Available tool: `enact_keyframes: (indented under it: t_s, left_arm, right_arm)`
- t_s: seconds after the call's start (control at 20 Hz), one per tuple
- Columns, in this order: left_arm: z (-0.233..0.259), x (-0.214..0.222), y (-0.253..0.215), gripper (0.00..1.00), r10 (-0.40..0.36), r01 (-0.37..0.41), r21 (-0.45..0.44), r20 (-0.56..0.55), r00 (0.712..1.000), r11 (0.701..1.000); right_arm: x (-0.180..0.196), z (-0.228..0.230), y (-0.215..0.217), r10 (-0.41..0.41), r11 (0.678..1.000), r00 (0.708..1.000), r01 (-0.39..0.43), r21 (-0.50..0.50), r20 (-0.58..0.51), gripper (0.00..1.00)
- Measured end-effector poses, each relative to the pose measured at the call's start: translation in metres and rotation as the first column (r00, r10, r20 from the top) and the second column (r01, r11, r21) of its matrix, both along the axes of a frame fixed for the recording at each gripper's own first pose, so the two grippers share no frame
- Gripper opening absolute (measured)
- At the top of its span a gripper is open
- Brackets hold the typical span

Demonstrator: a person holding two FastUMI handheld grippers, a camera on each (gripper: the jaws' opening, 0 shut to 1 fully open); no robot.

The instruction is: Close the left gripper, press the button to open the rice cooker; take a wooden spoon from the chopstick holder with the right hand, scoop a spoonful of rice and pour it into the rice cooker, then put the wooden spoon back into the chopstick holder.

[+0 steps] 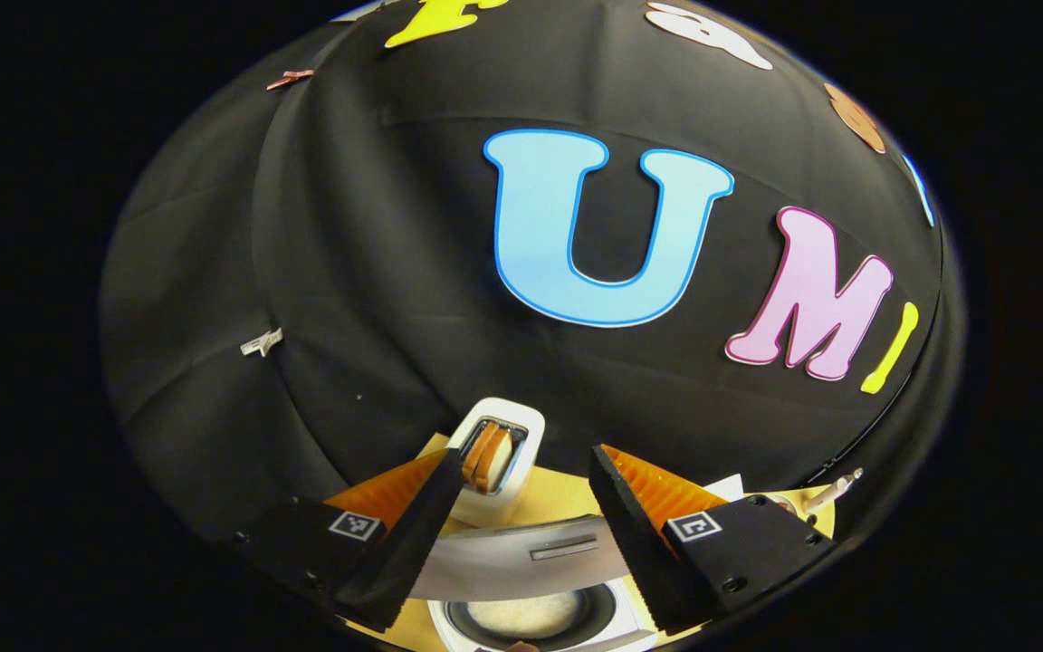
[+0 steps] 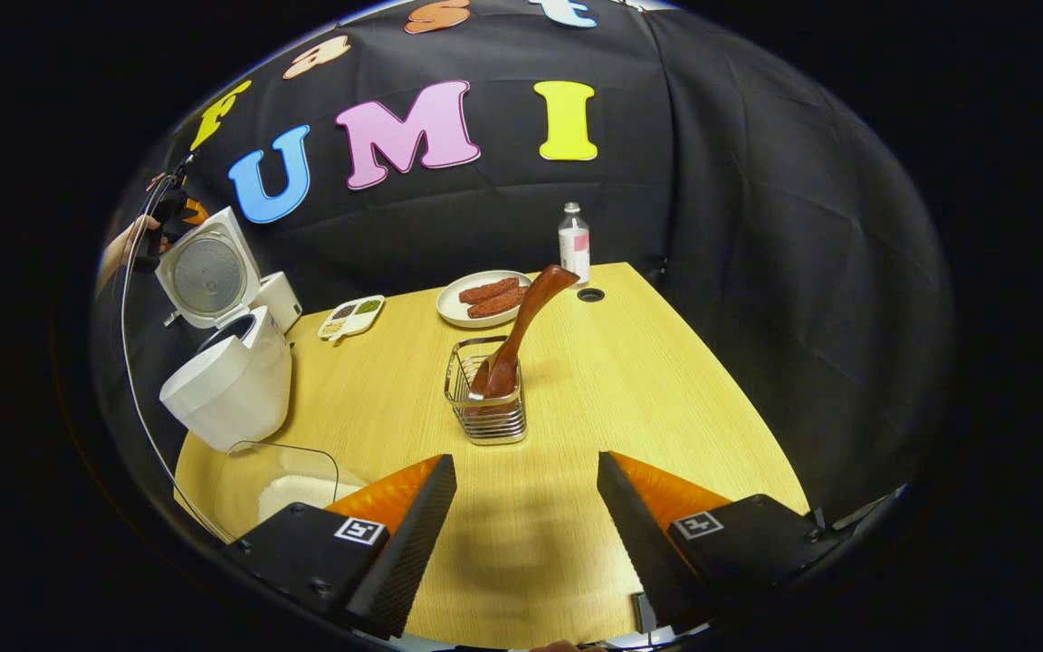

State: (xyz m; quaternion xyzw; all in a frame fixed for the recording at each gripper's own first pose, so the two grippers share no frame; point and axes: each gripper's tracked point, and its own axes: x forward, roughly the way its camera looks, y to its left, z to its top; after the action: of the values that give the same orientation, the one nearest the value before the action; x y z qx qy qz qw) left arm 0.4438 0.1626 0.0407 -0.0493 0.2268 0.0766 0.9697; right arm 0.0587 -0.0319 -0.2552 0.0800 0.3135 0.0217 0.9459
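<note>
White rice cooker (image 2: 227, 380), reddish-brown wooden spoon (image 2: 521, 330), silver wire chopstick holder (image 2: 485, 407), pale woodgrain table (image 2: 630, 380), plate (image 2: 472, 312) showing possibly reddish sausages.

So the right gripper (image 2: 526, 507) is hanging with its jaws wide apart, and the stretch of surface (image 2: 666, 398) between it and the chopstick holder (image 2: 486, 391) is lying bare. The wooden spoon (image 2: 521, 330) is leaning up and to the right out of the holder, sticking into the air above it. A clear container of rice (image 2: 282, 484) is crowding the near left corner. The rice cooker (image 2: 227, 385) is sitting at the left edge with its lid (image 2: 206, 270) standing up, leaving the pot mouth open from above. A plate (image 2: 483, 299) and bottle (image 2: 574, 243) are blocking the far side.
</note>
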Motion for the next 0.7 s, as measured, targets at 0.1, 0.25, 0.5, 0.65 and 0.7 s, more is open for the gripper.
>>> enact_keyframes:
  t_s: [0.1,0.25,0.5,0.65,0.7]
  left_arm:
    - [-0.004,-0.017,-0.007,1.00,-0.005,0.005,-0.008,-0.014,1.000,1.000]
    - [-0.022,-0.045,-0.019,1.00,-0.013,0.012,-0.026,-0.040,0.999,1.000]
    - [-0.063,-0.090,-0.036,0.99,0.000,-0.003,-0.044,-0.083,0.997,0.999]
    - [-0.095,-0.112,-0.045,0.99,0.004,-0.007,-0.025,-0.100,0.995,1.000]
    - [-0.104,-0.119,-0.048,0.99,0.001,-0.002,-0.007,-0.103,0.995,1.000]
  right_arm:
    - [-0.002,0.001,0.006,0.014,1.000,1.000,-0.014,0.011,0.001,0.99]
    - [-0.002,0.007,0.014,0.025,0.999,1.000,-0.026,0.039,0.013,0.99]
    - [-0.005,0.016,0.021,0.051,0.997,0.998,-0.053,0.057,0.033,0.99]
    - [-0.009,0.017,0.025,0.073,0.995,0.997,-0.074,0.059,0.033,0.99]
    - [-0.011,0.018,0.025,0.080,0.995,0.996,-0.082,0.058,0.036,0.99]
